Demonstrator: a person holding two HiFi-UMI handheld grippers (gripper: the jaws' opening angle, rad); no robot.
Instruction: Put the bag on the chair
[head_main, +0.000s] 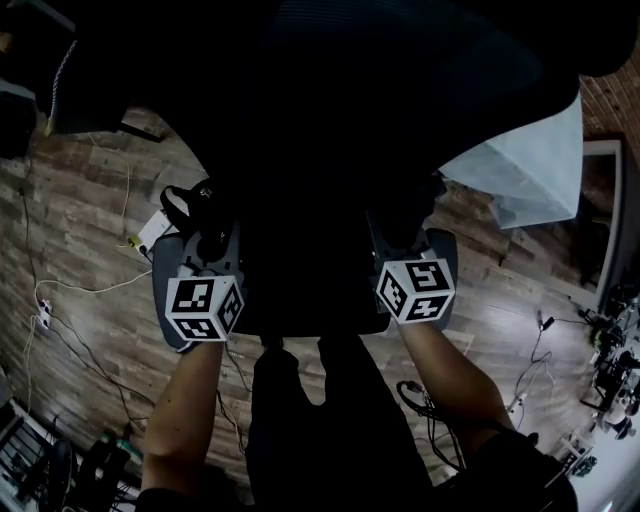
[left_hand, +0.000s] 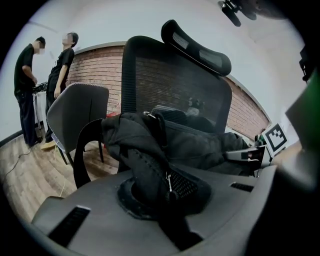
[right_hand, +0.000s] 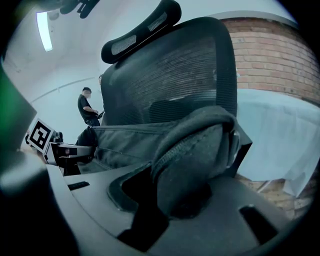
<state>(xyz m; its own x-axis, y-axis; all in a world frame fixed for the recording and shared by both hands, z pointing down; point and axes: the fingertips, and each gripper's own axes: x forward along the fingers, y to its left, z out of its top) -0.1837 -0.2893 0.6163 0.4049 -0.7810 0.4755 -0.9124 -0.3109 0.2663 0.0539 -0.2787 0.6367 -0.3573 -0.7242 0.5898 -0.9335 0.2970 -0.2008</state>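
The black bag (head_main: 310, 280) hangs between my two grippers, in front of a black mesh office chair (left_hand: 175, 85) with a headrest (right_hand: 140, 30). My left gripper (left_hand: 157, 192) is shut on a fold of the bag's zippered fabric (left_hand: 150, 150). My right gripper (right_hand: 175, 195) is shut on a padded fold at the bag's other end (right_hand: 195, 150). In the head view the left gripper (head_main: 205, 240) and right gripper (head_main: 405, 240) stand on either side of the dark bag; the chair seat under it is lost in the dark.
A grey shell chair (left_hand: 75, 110) stands left of the office chair. Two people (left_hand: 45, 75) stand at the far left by a brick wall. A white cloth-covered table (head_main: 530, 170) is to the right. Cables (head_main: 60, 300) run over the wooden floor.
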